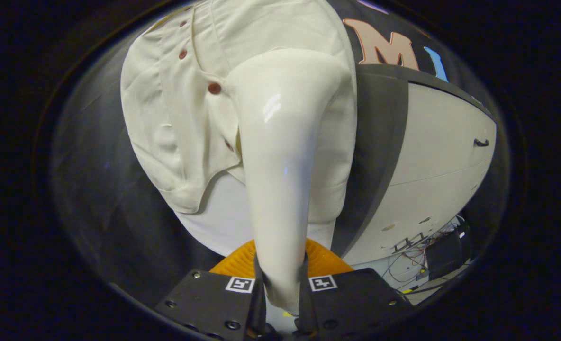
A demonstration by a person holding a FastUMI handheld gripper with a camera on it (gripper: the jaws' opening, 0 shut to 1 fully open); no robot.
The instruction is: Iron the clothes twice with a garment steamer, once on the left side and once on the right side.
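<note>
Against hanging cream shirt, gripper clamps steamer, seemingly pointing ahead.

Cables and a black box lie on the pale floor.

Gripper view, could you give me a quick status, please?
Gripper shut on glossy white steamer handle. Steamer head against cream buttoned shirt. Nothing in the way.

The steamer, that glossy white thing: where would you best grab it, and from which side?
By its slim handle end, where the gripper is shut on the steamer now, one finger on each side. The body narrows there and widens toward the head, which meets the cream shirt, so coming from behind leaves the head free.
</note>
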